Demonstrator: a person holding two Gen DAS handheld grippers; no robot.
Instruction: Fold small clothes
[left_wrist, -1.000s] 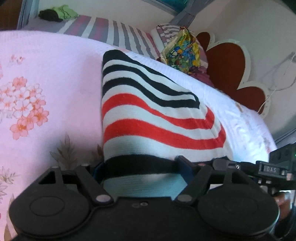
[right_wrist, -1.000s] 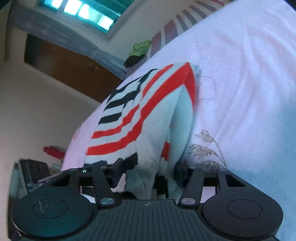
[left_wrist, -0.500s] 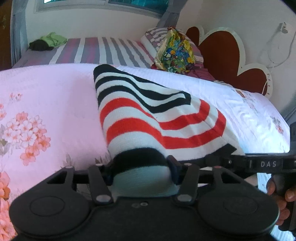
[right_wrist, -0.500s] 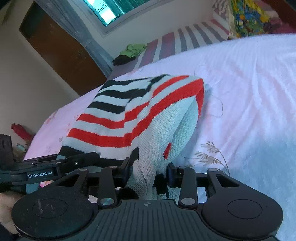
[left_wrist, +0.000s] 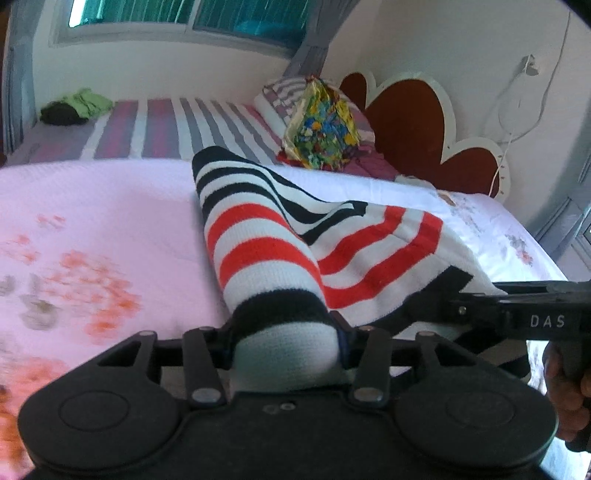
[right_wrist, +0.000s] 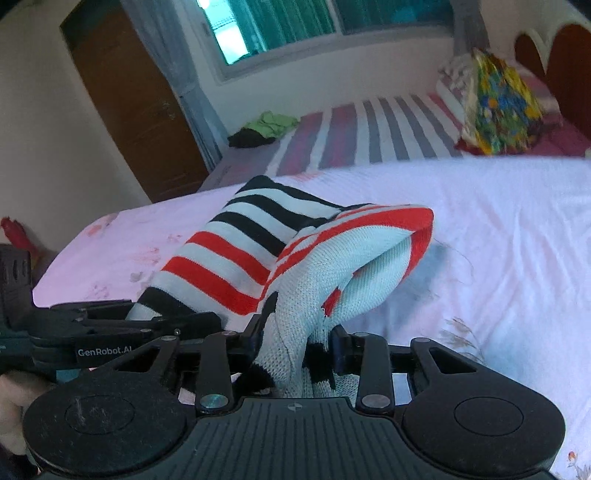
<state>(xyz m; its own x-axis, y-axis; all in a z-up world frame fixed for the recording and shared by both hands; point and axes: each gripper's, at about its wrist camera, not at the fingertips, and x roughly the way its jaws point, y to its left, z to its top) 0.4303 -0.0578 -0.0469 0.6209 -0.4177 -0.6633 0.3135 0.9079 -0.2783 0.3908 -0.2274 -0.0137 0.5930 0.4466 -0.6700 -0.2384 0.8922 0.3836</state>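
Both tongs are pinching the striped knit garment (left_wrist: 258, 254) over the pink bedspread (left_wrist: 110, 221): left tongs (left_wrist: 284, 332) closing on its black band, right tongs (right_wrist: 295, 347) gripping a bunched edge

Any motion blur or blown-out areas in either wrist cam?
Left wrist view: floral print on the bedsheet is smeared, striped knit garment sharp, window bright with fisheye bending. Right wrist view: sheet washed out, colourful bag slightly blurred.
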